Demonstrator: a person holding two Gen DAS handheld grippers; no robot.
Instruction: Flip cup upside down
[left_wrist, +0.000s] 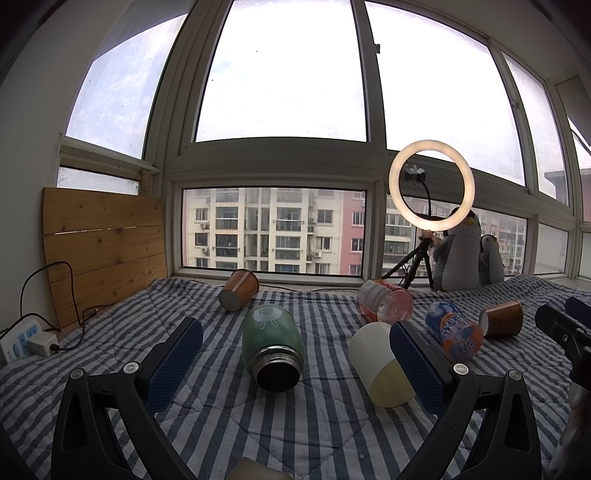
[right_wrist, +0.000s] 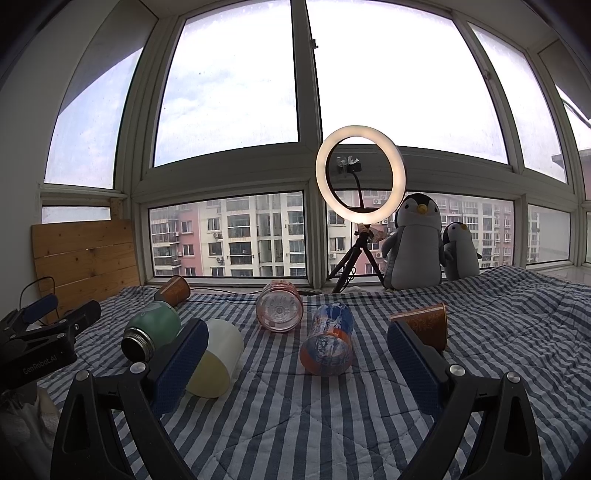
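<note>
Left gripper (left_wrist: 295, 354) low over the striped quilt (left_wrist: 314, 424), level, jaws spread wide and holding nothing; the green flask (left_wrist: 273, 343) lies on its side between the fingers, touching neither, open threaded mouth toward the camera. Right gripper (right_wrist: 297, 358) likewise low and level, jaws wide apart, empty; it also shows at the right edge of the left view, and the left gripper at the left edge of the right view. Cups all lie on their sides on the quilt. White cup (left_wrist: 378, 363), yellowish at one end, lies just behind the left gripper's right finger (left_wrist: 417, 369), partly hidden by it; in the right view it sits behind the right gripper's left finger (right_wrist: 181, 362); contact cannot be told. Brown cup (right_wrist: 424, 326) lies just beyond the right gripper's right finger (right_wrist: 413, 369), mouth toward the left. Second brown cup (left_wrist: 240, 290) lies farther back near the window, base toward the camera. Blue-orange bottle (right_wrist: 328, 339) lies between the right gripper's fingers, ahead of them; pink bottle (right_wrist: 279, 310) just behind it to the left. Ring light (right_wrist: 360, 181) on tripod and two plush penguins (right_wrist: 417, 243) stand by the window. Wood panel (left_wrist: 103, 251) and power strip (left_wrist: 18, 339) at far left.
</note>
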